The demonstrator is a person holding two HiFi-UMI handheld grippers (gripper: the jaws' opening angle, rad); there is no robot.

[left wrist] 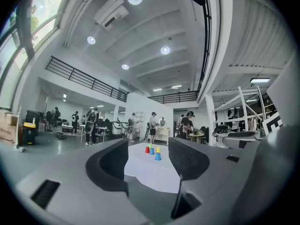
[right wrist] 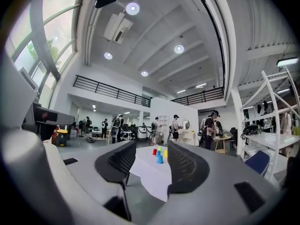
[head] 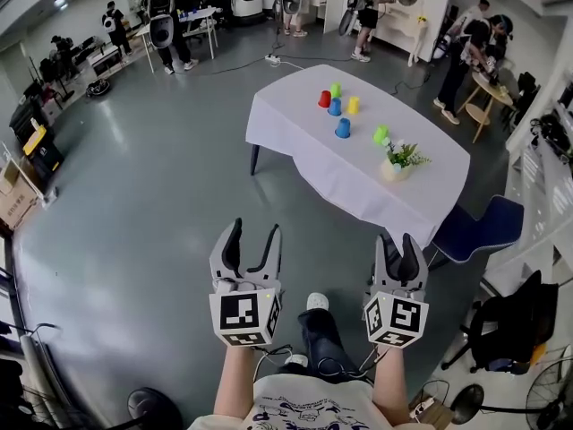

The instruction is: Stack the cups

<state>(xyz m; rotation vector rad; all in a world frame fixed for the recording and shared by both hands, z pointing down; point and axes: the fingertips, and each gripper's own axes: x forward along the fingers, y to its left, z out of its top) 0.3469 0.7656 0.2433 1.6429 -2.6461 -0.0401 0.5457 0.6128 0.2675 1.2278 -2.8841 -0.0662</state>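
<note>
Cups [head: 334, 107] stand in the upper middle of the frame on your surface [head: 304, 155], which is draped in smooth white cloth. They are small, glossy, tapered plastic: red, green, yellow and two blue, with another green one nearer the potted plant [head: 399, 161]. Your left gripper [head: 254, 232] gapes wide and your right gripper [head: 396, 242] narrower. Both are empty, low in frame, well apart from the cups.

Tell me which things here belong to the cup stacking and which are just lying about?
Job: red cup, green cup, blue cup, yellow cup, nearer blue cup, nearer green cup, left gripper, right gripper, both open.
Lying about: potted plant, blue chair.
</note>
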